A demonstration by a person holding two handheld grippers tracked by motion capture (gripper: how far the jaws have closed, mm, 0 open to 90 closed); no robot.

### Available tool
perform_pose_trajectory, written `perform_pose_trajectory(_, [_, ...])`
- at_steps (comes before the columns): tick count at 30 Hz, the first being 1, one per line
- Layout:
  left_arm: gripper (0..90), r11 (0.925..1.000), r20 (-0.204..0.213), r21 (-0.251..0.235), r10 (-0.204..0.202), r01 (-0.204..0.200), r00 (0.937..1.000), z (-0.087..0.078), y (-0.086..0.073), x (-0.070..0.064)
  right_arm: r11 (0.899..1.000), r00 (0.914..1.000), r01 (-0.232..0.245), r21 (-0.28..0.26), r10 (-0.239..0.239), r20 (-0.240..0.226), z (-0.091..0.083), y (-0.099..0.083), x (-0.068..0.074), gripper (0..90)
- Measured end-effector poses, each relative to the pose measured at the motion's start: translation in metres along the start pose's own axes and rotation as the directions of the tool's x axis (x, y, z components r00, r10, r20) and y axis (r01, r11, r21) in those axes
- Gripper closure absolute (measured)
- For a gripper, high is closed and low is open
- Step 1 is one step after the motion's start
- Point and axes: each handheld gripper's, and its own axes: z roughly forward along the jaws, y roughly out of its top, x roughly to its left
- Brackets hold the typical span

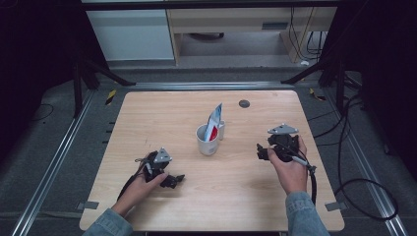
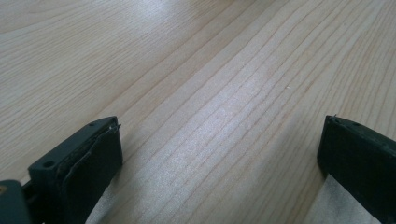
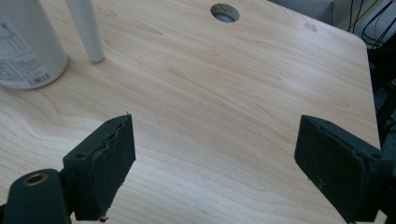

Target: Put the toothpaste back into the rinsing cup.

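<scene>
Premises present as a lab or recording bay. A light wooden table (image 1: 231,196) stands alone inside a black metal frame (image 1: 78,73), on grey carpet. Beyond the table: loose cables (image 1: 314,44) and plain office cabinets (image 1: 133,34).

You face a light wooden table (image 1: 162,113) on grey floor (image 1: 39,162), metal rails (image 1: 49,167) left and right, pale cabinets (image 1: 133,34) far behind.
</scene>
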Motion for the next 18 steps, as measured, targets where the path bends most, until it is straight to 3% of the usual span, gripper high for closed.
perform_pose_trajectory(18, [0.0,1.0000,0.000,0.000,-0.001,0.001,1.0000,0.000,0.000,0.000,0.994,0.9944,-0.103,0.023,0.102,0.026,0.018,-0.041,-0.028,12.9])
